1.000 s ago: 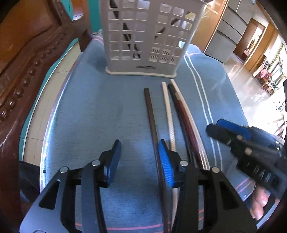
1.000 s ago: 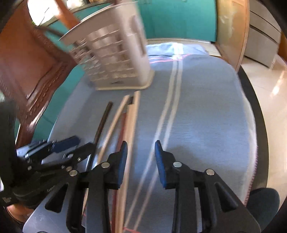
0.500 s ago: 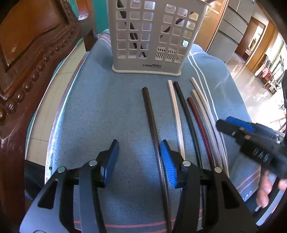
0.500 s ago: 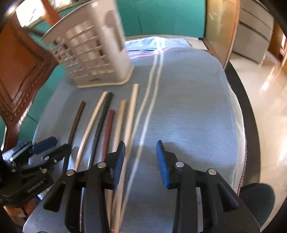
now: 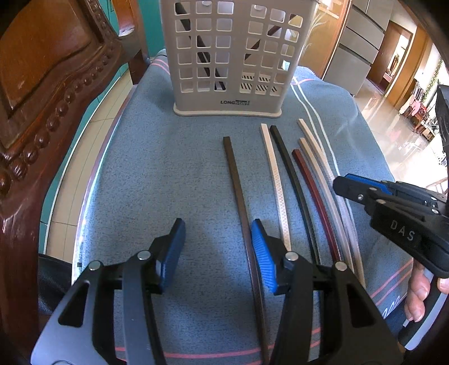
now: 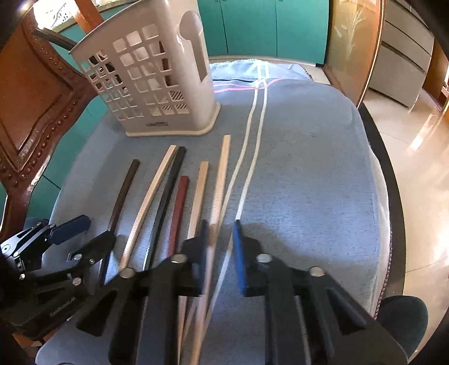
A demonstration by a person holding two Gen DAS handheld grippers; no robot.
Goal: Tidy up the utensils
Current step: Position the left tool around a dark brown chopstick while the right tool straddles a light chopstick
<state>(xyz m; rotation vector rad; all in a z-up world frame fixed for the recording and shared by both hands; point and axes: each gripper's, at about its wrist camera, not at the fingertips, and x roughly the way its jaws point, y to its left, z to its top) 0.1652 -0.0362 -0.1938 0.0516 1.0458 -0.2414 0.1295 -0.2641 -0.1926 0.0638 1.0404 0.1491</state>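
Several chopsticks lie side by side on a blue cloth (image 5: 174, 174): a dark brown one (image 5: 235, 179), a cream one (image 5: 273, 168), a black one (image 5: 286, 162), a red one (image 5: 308, 179) and two pale ones (image 5: 317, 157). A white slotted utensil basket (image 5: 227, 56) stands behind them, with dark chopsticks inside. My left gripper (image 5: 217, 250) is open over the cloth, its right finger beside the brown chopstick. My right gripper (image 6: 221, 252) is open over the near end of the rightmost pale chopstick (image 6: 221, 168). The basket (image 6: 151, 84) also shows in the right wrist view.
A carved wooden chair back (image 5: 42, 84) rises at the left. The round table's dark rim (image 6: 393, 182) curves along the right, with tiled floor beyond. Teal cabinets (image 6: 252, 25) stand behind the table.
Both grippers have pulled back and risen, so the basket and chopsticks sit farther off. The right gripper has shifted right, now over the rightmost pale chopstick. The chopsticks have spread apart.
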